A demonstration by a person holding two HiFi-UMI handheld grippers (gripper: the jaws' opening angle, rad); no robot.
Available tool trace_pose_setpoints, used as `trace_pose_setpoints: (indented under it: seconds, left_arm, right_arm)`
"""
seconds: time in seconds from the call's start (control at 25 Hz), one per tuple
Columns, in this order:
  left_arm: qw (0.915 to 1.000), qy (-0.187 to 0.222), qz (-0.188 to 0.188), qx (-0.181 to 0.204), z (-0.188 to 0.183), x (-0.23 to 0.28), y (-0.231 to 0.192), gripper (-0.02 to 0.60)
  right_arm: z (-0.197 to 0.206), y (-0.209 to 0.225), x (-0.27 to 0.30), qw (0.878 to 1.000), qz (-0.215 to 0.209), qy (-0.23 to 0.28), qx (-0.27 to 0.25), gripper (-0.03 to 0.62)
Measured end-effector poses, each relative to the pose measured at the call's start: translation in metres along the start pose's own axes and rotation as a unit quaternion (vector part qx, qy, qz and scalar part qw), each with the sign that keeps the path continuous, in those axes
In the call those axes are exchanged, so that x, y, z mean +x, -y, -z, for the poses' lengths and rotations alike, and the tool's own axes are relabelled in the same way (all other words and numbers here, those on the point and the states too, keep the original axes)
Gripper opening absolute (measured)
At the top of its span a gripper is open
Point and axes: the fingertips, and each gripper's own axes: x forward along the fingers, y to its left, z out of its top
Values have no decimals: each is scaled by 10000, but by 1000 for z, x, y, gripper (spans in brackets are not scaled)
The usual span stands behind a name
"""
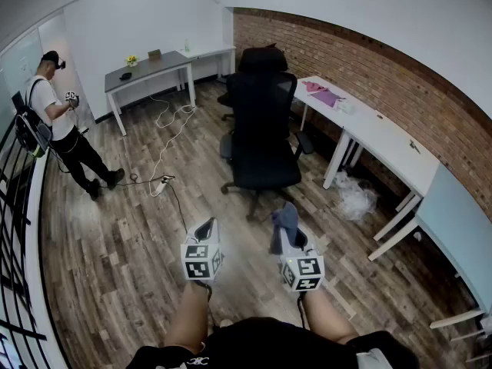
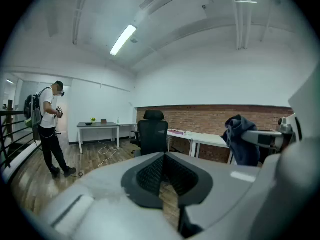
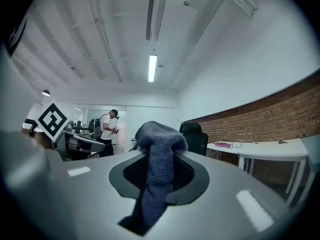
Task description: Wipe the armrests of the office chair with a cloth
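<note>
A black office chair [image 1: 262, 129] with two short armrests stands on the wood floor ahead of me, its back turned my way; it also shows small in the left gripper view [image 2: 152, 136]. My right gripper [image 1: 289, 235] is shut on a grey-blue cloth [image 1: 283, 223] that bunches above the jaws and hangs down between them [image 3: 156, 171]. My left gripper [image 1: 204, 231] is held level beside it with its jaws together and nothing in them [image 2: 161, 176]. Both grippers are well short of the chair.
A long white desk [image 1: 384, 137] with a pink cloth [image 1: 324, 93] runs along the brick wall at right. A grey table [image 1: 147, 71] stands at the back. A person [image 1: 61, 125] stands at left by a black railing [image 1: 15, 229]. A cable and power strip [image 1: 162, 180] lie on the floor.
</note>
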Motion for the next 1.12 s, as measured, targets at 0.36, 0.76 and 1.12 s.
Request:
trace_pose_setpoints:
  seconds: [0.36, 0.76, 1.12]
  left_arm:
    - [10000, -21, 59, 68, -1, 5, 9, 3]
    - [9998, -176, 117, 66, 7, 7, 13, 3]
    - [9998, -182, 52, 78, 8, 4, 5, 3]
  right_arm:
    - [7, 7, 2, 9999, 77, -45, 69, 71]
    - [15, 4, 1, 9999, 70, -96, 65, 72]
    - [19, 2, 0, 9998, 66, -157, 84, 72]
